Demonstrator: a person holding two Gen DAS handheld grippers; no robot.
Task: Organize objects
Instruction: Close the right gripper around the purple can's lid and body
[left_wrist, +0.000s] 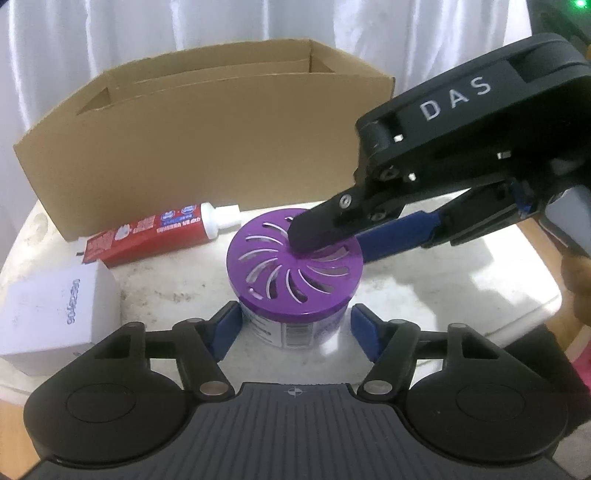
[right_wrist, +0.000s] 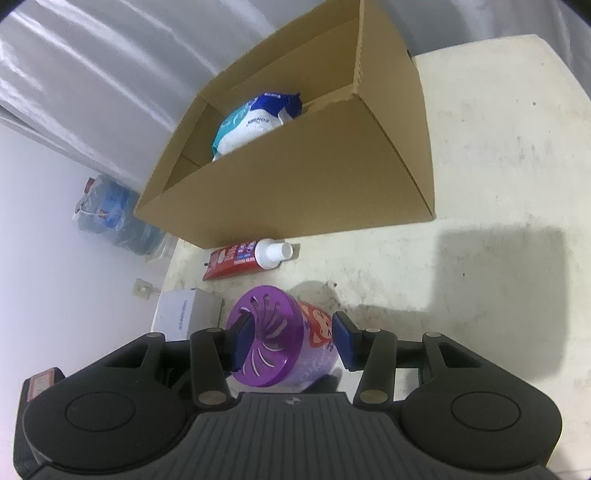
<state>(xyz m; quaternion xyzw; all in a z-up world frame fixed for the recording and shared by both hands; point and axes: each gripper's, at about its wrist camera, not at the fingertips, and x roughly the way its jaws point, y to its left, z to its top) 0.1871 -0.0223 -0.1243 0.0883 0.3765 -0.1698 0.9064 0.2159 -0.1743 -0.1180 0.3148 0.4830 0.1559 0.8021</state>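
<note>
As things lie: 1 box (left_wrist: 221, 147) | 1 toothpaste (left_wrist: 147, 236) | 1 canister (left_wrist: 273, 280)

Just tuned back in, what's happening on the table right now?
Both grippers are at the purple-lidded air freshener jar, which stands upright on the white table. The right gripper has one finger on the slotted lid and the other beside the jar's wall; a firm grip is not clear. The left gripper straddles the jar's body, pads apparently not pressing yet. The toothpaste tube and white box lie outside the cardboard box, which already holds a blue and white pouch.
</note>
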